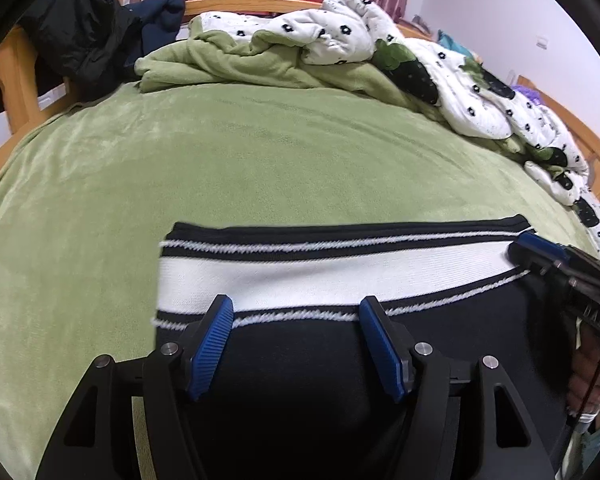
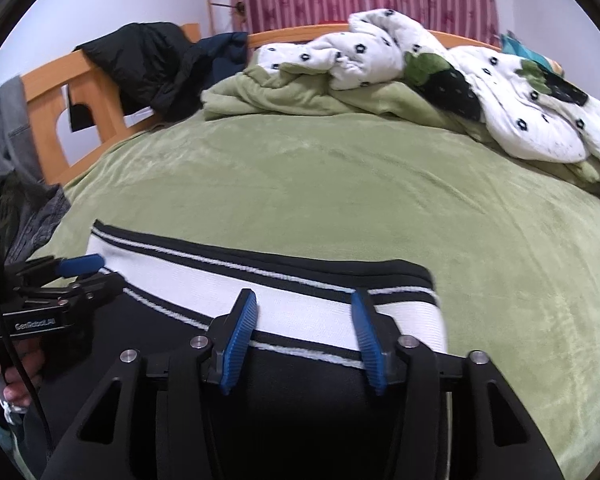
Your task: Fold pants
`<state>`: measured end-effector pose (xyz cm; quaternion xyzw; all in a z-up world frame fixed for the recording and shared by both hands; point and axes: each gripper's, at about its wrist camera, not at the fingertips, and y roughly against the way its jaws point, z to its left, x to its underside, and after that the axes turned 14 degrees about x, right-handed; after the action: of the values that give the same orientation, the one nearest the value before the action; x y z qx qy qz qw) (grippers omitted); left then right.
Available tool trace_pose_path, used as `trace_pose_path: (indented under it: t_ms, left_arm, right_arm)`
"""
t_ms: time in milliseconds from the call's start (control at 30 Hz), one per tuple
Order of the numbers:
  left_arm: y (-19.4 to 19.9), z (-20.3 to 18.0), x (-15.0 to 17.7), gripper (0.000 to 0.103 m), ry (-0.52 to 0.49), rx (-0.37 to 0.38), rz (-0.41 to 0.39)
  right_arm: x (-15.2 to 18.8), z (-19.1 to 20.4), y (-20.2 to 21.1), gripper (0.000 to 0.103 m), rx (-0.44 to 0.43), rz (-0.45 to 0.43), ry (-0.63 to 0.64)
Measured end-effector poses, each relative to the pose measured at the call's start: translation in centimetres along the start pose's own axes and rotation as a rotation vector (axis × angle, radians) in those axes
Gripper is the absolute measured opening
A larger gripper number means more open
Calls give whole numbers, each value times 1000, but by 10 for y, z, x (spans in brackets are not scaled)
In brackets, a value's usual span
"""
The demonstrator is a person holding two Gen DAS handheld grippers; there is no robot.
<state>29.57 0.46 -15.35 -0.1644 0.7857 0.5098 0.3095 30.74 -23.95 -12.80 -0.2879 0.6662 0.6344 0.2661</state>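
Observation:
Black pants (image 1: 300,364) with a broad white, black-striped waistband (image 1: 332,270) lie flat on a green blanket (image 1: 260,160). My left gripper (image 1: 296,308) hovers at the waistband's near edge, jaws apart, with fabric below them and nothing pinched. Its blue pads (image 1: 212,340) are bare. My right gripper (image 2: 304,300) stands the same way over the waistband (image 2: 300,304) near its right end, open, with the pants (image 2: 300,392) beneath it. Each gripper shows in the other's view: the right gripper (image 1: 540,252) at the waistband's right end, the left gripper (image 2: 80,268) at its left end.
A rumpled white floral quilt (image 1: 340,32) and a bunched green blanket (image 1: 240,60) fill the far side of the bed. A dark jacket (image 1: 80,28) hangs on the wooden bed frame (image 1: 20,80). A person's hand (image 2: 16,384) holds the left gripper. Grey clothing (image 2: 40,220) lies at the left edge.

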Motion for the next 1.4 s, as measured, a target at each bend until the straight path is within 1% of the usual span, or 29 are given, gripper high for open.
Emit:
trace_pose_path:
  t_ms: [67, 167, 233, 300, 367, 400, 433, 467, 500, 533, 600, 700, 733, 767, 800, 867, 900, 967, 1033, 1133, 1167, 1200, 1233, 1267, 1300, 1333, 1367, 1400]
  left_arm:
    - [8, -2, 6, 64, 0, -9, 23]
    - [21, -6, 23, 65, -4, 44, 89]
    - [37, -13, 36, 65, -14, 62, 77]
    - [56, -25, 54, 65, -27, 118, 71]
    - [71, -36, 76, 65, -18, 183, 70]
    - [76, -41, 88, 65, -19, 195, 68]
    - [80, -47, 102, 66, -33, 173, 64]
    - [86, -55, 117, 66, -66, 104, 43]
    - [91, -60, 127, 66, -94, 58, 22]
    - [96, -64, 136, 69, -114, 25, 6]
    - [109, -65, 148, 70, -117, -23, -24]
    - [123, -55, 161, 74, -69, -50, -38]
    - [125, -51, 165, 79, -48, -57, -35]
    - [126, -44, 169, 80, -14, -68, -21]
    - [128, -39, 172, 80, 15, -61, -12]
    - [136, -30, 180, 79, 67, -27, -19]
    - [138, -30, 185, 78, 70, -40, -11]
    - [140, -31, 194, 76, 30, -88, 19]
    - [140, -33, 200, 76, 0, -124, 17]
    - [138, -36, 195, 75, -26, -141, 14]
    - [135, -37, 191, 74, -32, -150, 9]
    - [131, -38, 188, 70, -36, -157, 8]
    - [129, -40, 186, 54, -40, -160, 6]
    - [127, -41, 182, 32, -44, -138, -8]
    - [130, -44, 182, 29, -34, -115, -23]
    - [133, -44, 181, 26, -21, -114, -39]
    - [134, -42, 183, 25, -9, -107, -38]
    - [132, -40, 186, 25, -5, -105, -20]
  right_arm:
    - [2, -10, 5, 29, 15, 20, -39]
    - [13, -22, 23, 29, 1, 63, -94]
    - [23, -20, 39, 29, -19, 99, -105]
    - [37, -17, 54, 30, -39, 101, -94]
    - [57, -15, 69, 31, -23, 98, -89]
    - [68, -14, 77, 33, -16, 88, -89]
    - [78, -13, 84, 35, -14, 88, -85]
    - [88, -12, 90, 37, -14, 98, -82]
    - [96, -12, 94, 37, -9, 106, -78]
    - [104, -12, 98, 37, -3, 117, -76]
    - [120, -13, 101, 37, 7, 159, -82]
    - [136, -12, 109, 37, -1, 204, -100]
    - [139, -10, 112, 37, 14, 199, -85]
    - [141, -8, 115, 37, 30, 187, -72]
    - [144, -6, 118, 37, 40, 183, -59]
    - [147, -9, 120, 37, 44, 187, -56]
    - [148, -12, 122, 37, 46, 188, -65]
    - [150, -18, 123, 37, 45, 194, -88]
    - [152, -23, 121, 37, 41, 199, -111]
    - [151, -21, 116, 37, 52, 202, -106]
    - [151, -19, 116, 38, 59, 199, -101]
    - [150, -17, 115, 38, 68, 195, -93]
    - [150, -16, 115, 38, 77, 190, -85]
    - [150, -14, 114, 38, 84, 186, -75]
    - [150, -13, 115, 38, 89, 182, -66]
    - [150, -14, 116, 38, 90, 179, -68]
    - [150, -16, 117, 38, 86, 178, -78]
    - [150, -17, 117, 38, 82, 179, -84]
